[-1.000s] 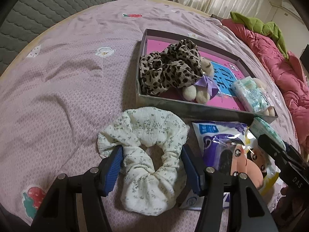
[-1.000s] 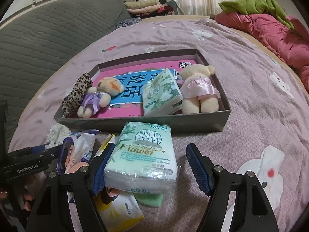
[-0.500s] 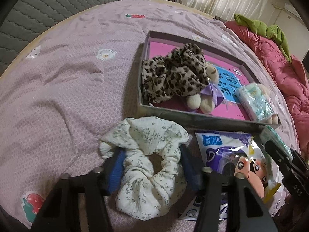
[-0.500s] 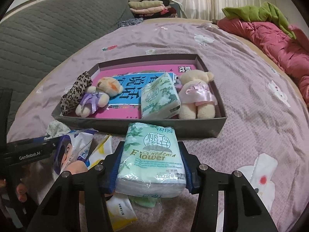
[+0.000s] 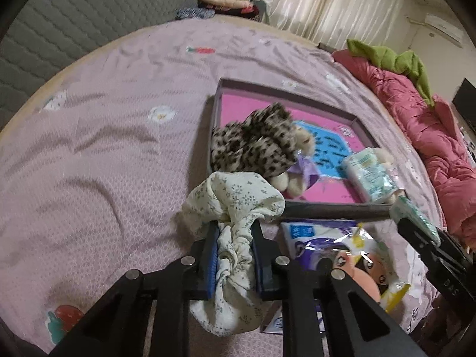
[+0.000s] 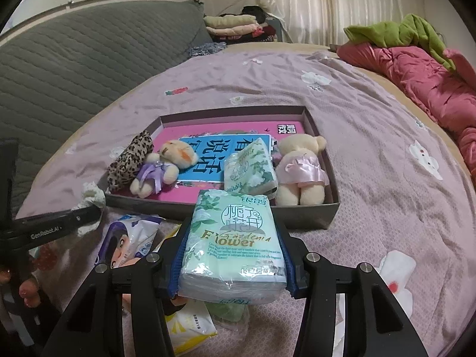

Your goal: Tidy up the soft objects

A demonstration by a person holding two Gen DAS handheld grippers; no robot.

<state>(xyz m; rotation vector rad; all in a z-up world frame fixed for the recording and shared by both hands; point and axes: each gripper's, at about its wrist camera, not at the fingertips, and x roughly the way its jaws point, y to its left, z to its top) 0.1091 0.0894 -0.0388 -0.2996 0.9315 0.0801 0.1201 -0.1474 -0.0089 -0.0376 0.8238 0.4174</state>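
My left gripper (image 5: 233, 253) is shut on a cream floral scrunchie (image 5: 235, 205) and holds it lifted just in front of the grey box (image 5: 333, 209). My right gripper (image 6: 232, 255) is shut on a green tissue pack (image 6: 235, 244), raised before the box's near wall (image 6: 303, 215). In the box lie a leopard scrunchie (image 5: 255, 142), a small bear in purple (image 6: 166, 163), a second tissue pack (image 6: 250, 166) and a bear in pink (image 6: 300, 169).
Cartoon-printed tissue packs (image 5: 342, 253) lie on the purple bedsheet (image 5: 104, 148) in front of the box. A red quilt (image 6: 431, 83) with a green cloth lies at the right. A grey headboard (image 6: 74, 59) stands at the left, folded clothes (image 6: 232, 23) behind.
Both grippers closed: the left on the cream scrunchie, the right on the green tissue pack. Both have lifted their objects off the bed toward the box.
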